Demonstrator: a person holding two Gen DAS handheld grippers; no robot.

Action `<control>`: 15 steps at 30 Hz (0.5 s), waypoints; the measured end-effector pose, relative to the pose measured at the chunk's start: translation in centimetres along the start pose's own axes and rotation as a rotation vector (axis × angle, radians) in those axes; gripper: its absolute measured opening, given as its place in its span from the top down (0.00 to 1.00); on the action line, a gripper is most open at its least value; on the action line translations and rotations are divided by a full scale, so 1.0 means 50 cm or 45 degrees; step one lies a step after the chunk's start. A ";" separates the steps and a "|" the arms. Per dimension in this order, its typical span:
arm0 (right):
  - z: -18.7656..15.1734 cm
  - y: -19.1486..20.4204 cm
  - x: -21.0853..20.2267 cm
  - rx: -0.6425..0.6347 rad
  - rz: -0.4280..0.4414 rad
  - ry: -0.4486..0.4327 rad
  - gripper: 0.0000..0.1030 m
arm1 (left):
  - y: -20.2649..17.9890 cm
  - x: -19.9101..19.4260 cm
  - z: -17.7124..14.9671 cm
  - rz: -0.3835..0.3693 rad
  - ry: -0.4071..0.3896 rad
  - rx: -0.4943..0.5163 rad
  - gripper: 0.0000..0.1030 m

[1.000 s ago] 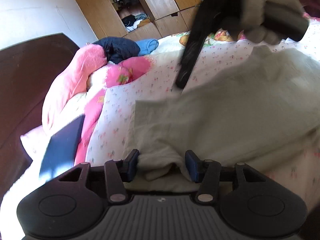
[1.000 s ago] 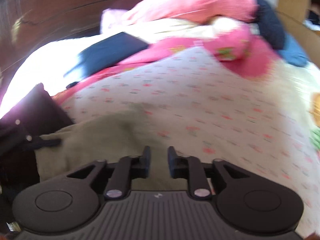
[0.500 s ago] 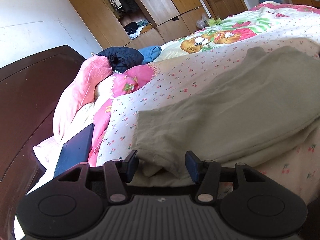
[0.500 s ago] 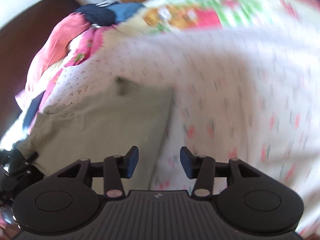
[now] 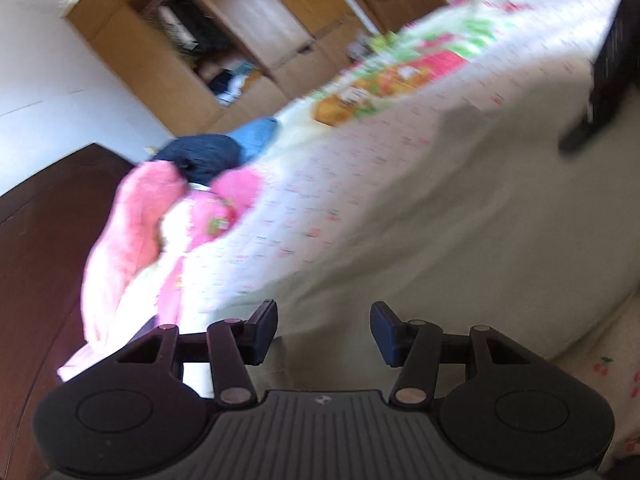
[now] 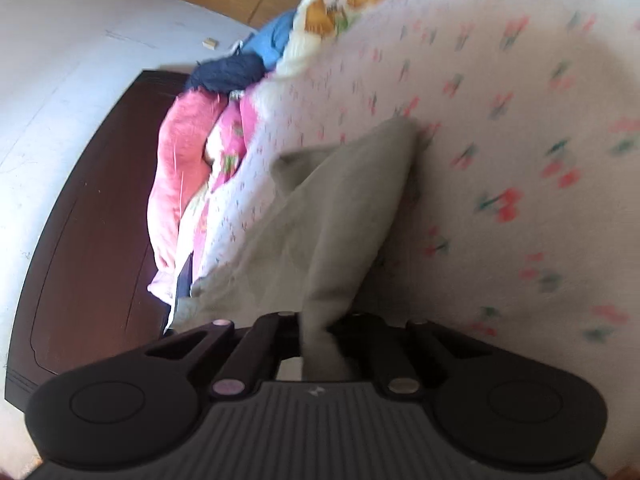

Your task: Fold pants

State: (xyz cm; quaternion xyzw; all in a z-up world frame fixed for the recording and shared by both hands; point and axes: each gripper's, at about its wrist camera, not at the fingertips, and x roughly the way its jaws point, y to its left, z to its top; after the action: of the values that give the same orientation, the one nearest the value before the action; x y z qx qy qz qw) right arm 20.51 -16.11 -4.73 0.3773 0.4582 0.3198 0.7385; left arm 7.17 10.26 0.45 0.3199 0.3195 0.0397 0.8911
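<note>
Pale olive pants (image 5: pixel 460 220) lie spread over the cherry-print bed sheet (image 5: pixel 312 208). My left gripper (image 5: pixel 324 326) hovers over their near edge, fingers well apart, cloth under them and nothing pinched. In the right wrist view a fold of the pants (image 6: pixel 340 208) rises off the sheet into my right gripper (image 6: pixel 320 328), whose jaws are shut on it. That right gripper (image 5: pixel 576 140) also shows as a dark blurred shape at the far side of the pants in the left wrist view.
A pink quilt (image 5: pixel 136 220) and a navy garment (image 5: pixel 200 156) are heaped against the dark wooden headboard (image 5: pixel 40 260). A wooden wardrobe (image 5: pixel 240 20) with an open compartment stands beyond the bed. Cherry-print sheet (image 6: pixel 500 100) extends to the right of the pants.
My right gripper swung across the bed, rolled over, opened, then shut on the pants' edge. The left gripper slid sideways and tilted; the bunched corner no longer sits between its fingers.
</note>
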 end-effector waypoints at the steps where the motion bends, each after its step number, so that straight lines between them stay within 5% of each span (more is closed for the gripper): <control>1: 0.002 -0.002 -0.027 -0.015 -0.005 -0.015 0.97 | -0.015 0.003 0.005 -0.048 0.020 0.013 0.37; 7: 0.010 -0.038 -0.182 -0.050 -0.214 -0.111 0.97 | -0.138 -0.053 0.061 -0.214 -0.091 0.142 0.37; 13: 0.024 -0.063 -0.243 -0.057 -0.308 -0.164 0.96 | -0.157 -0.069 0.074 -0.205 -0.069 0.143 0.37; 15: 0.032 -0.059 -0.260 -0.116 -0.411 -0.151 0.85 | -0.133 -0.067 0.052 -0.168 -0.028 0.132 0.36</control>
State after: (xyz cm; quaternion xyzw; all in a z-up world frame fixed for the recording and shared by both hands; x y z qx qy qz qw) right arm 17.45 -28.70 -1.11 0.2833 0.4534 0.1948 0.8223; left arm 5.18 2.64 -0.17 0.3442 0.3316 -0.0392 0.8775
